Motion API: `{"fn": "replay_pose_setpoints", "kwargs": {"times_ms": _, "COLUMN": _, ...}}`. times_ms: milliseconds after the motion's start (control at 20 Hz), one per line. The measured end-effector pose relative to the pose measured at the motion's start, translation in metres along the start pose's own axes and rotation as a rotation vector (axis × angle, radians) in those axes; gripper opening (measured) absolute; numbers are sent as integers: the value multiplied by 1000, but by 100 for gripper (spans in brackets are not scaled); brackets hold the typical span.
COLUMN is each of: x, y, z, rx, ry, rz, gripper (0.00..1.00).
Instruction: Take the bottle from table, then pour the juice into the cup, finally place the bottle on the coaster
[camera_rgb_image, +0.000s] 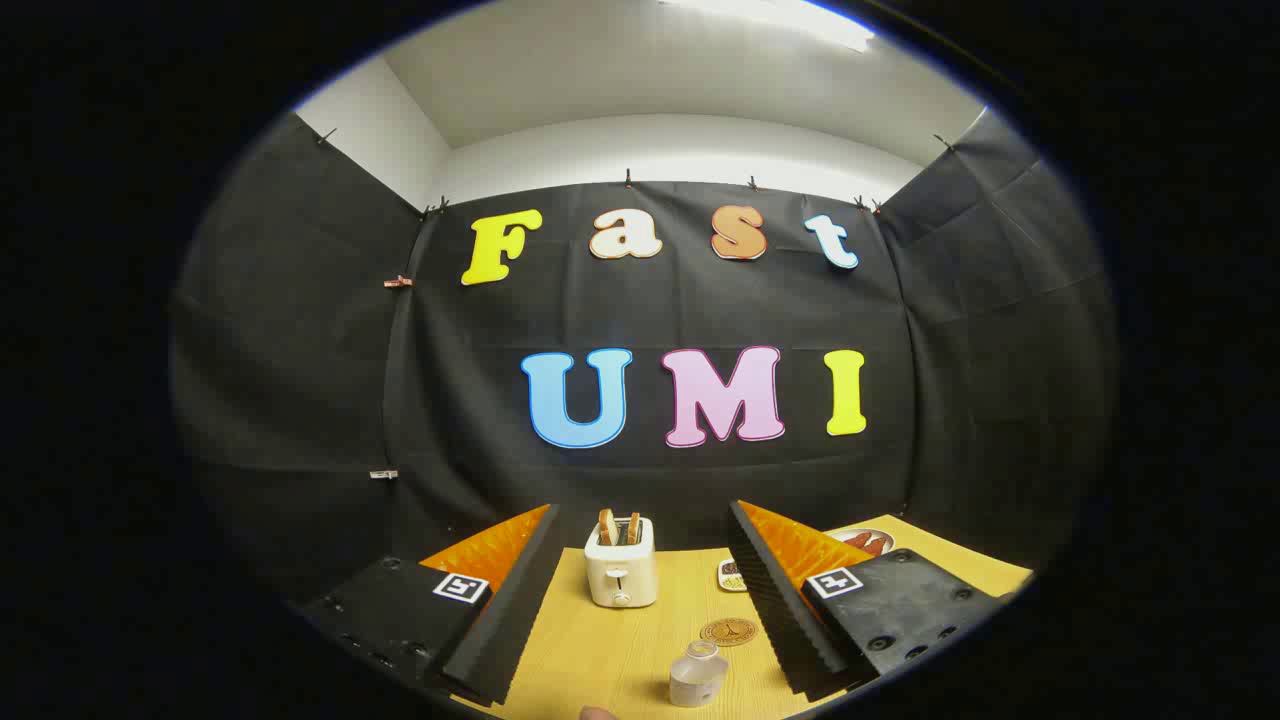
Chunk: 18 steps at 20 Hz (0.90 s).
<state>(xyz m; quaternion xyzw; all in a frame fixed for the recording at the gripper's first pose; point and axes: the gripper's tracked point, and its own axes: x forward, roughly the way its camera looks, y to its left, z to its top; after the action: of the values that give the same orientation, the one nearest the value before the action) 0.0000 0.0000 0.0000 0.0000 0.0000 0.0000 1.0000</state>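
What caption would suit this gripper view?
Open gripper poised above a wooden table, small bottle between its fingers, round coaster and toaster beyond.

Light wooden table (600, 650), toaster (621, 562) (two slices upright), round coaster (728, 631), bottle (697, 675), small dish (732, 575), plate (865, 541)

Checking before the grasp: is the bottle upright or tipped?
Upright: the bottle stands on the table between the open claw fingers.

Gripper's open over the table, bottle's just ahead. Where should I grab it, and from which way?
Take the bottle around its body, below the neck, coming down and forward from above. It stands upright between the open fingers of the gripper, nearer the right one, in front of the coaster, so shift slightly right first.
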Motion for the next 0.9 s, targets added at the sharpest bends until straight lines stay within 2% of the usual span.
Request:
{"fn": "replay_pose_setpoints", "kwargs": {"times_ms": 450, "x": -7, "y": 16, "z": -7, "rx": -58, "ry": 11, "rz": 46, "gripper": 99}}
{"fn": "replay_pose_setpoints", "kwargs": {"times_ms": 750, "x": -17, "y": 29, "z": -24, "rx": -77, "ry": 0, "rz": 51, "gripper": 98}}
{"fn": "replay_pose_setpoints", "kwargs": {"times_ms": 900, "x": -19, "y": 30, "z": -44, "rx": -43, "ry": -28, "rz": 57, "gripper": 96}}
